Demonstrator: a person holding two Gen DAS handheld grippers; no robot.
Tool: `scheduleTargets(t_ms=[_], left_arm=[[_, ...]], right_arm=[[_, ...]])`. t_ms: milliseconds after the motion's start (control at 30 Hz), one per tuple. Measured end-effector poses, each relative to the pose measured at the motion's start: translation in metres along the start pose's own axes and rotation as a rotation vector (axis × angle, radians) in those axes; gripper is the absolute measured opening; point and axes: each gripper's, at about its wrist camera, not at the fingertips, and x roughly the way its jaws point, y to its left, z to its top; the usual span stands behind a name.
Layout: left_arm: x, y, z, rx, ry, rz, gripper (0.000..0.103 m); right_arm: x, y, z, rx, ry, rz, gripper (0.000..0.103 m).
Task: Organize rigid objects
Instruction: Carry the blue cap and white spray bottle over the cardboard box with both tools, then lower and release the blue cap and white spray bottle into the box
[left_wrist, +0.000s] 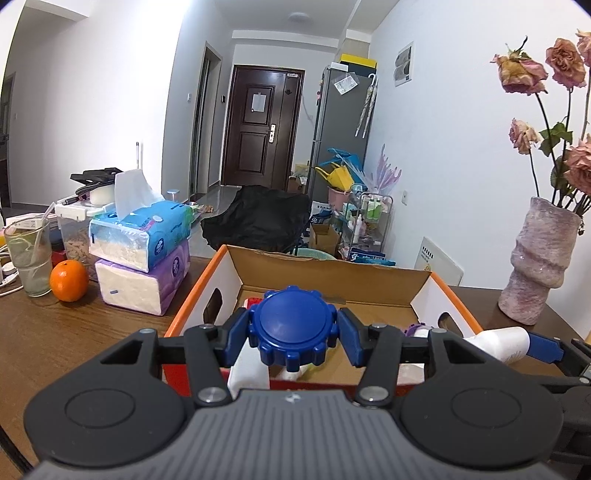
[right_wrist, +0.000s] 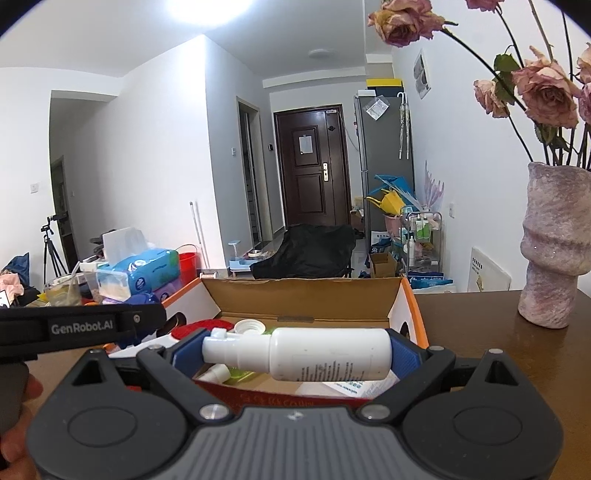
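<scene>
- Your left gripper (left_wrist: 293, 332) pinches a blue-capped bottle (left_wrist: 291, 326), low centre, over the box (left_wrist: 207, 280).
- Your right gripper (right_wrist: 295, 352) clamps a white spray bottle (right_wrist: 299, 354) sideways above it.
- Several things lie inside; both bottles remain to drop.

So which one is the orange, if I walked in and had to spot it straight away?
Start at the open cardboard box with orange edges on the wooden table. To its left, in the left wrist view, two tissue packs are stacked, and beside them stands a glass with a straw. The orange sits between them: the only round, bright orange thing there.
</scene>
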Motion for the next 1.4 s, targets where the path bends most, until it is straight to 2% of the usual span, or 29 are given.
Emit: scheduleTargets(t_ms=[867,1400], left_arm=[[0.063,-0.004,0.025,-0.001,0.028,0.074,0.054],[0.092,-0.001,0.03,0.014,0.106,0.173,0.054]], right_arm=[[0.065,0.003,0.018,-0.011,0.037,-0.127,0.097],[0.093,0.006,0.021,-0.019,0.085,-0.182,0.097]])
